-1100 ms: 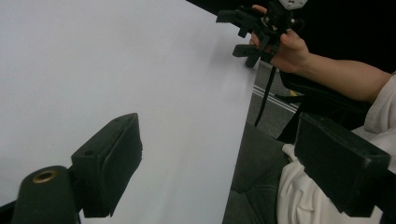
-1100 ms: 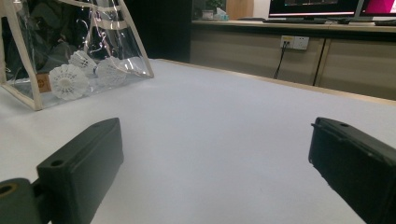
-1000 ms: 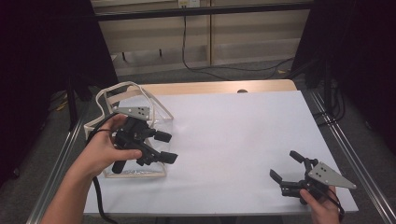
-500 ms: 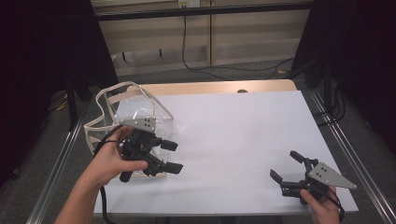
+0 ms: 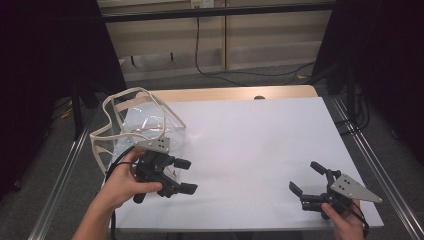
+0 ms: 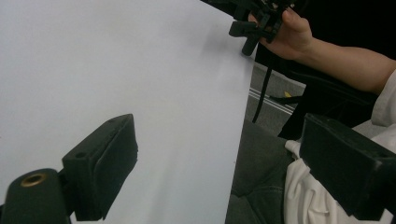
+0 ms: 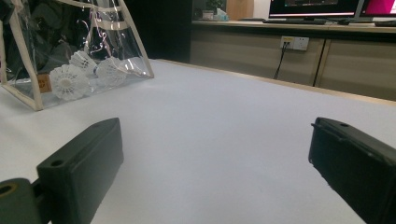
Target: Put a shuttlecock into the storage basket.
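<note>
A clear plastic bag (image 5: pixel 145 125) with cream trim and handles stands at the table's left side. In the right gripper view the bag (image 7: pixel 116 42) holds white shuttlecocks (image 7: pixel 69 82). My left gripper (image 5: pixel 186 176) hovers just in front of the bag, pointing right. Its jaws have just opened a little further and nothing is between them. From its own camera the left gripper (image 6: pixel 224 154) looks across the bare sheet at the right gripper (image 6: pixel 254 21) in its hand. My right gripper (image 5: pixel 306 177) rests low near the front right corner, open and empty, and the right gripper (image 7: pixel 215 154) faces the bag.
A white sheet (image 5: pixel 250 140) covers the tabletop, with a strip of wood (image 5: pixel 225 93) at its far edge. Metal rails (image 5: pixel 372 165) run along both sides. Cables (image 5: pixel 210 70) lie on the floor beyond the table, where cabinets stand against the back.
The left hand has come down and back from the bag's front toward the near edge, its gripper still open. The right gripper has not moved.
</note>
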Available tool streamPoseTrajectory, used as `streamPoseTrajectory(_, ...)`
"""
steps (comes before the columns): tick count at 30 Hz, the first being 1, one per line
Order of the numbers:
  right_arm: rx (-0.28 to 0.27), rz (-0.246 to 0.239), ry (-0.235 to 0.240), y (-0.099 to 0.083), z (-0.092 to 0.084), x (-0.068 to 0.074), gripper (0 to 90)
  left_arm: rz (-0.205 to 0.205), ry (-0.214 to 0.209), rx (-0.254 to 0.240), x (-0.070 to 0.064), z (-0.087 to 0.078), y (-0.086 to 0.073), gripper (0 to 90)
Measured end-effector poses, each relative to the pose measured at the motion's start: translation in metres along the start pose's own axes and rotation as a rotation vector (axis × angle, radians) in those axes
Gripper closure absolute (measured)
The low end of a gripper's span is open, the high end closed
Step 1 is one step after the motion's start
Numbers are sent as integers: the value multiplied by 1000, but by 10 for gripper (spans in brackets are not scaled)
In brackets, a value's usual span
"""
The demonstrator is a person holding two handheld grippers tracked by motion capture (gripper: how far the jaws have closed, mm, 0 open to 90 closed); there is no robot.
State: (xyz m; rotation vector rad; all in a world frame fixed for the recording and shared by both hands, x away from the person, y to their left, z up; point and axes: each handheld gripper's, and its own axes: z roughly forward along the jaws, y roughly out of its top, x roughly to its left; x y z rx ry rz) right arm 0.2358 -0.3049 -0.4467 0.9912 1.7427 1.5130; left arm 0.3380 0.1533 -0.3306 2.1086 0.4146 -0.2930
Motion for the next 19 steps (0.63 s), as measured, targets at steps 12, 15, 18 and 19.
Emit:
streamPoseTrajectory(12,-2,0,-1,0,0,0,28,-6,11,-7,5,9,-21,112)
streamPoseTrajectory(15,-1,0,0,0,0,0,28,-6,8,-14,7,12,-27,112)
streamPoseTrajectory(18,-2,-2,0,0,0,0,28,2,8,-24,7,14,-31,106)
streamPoseTrajectory(19,-2,-1,-1,0,0,0,28,2,8,-24,7,14,-31,105)
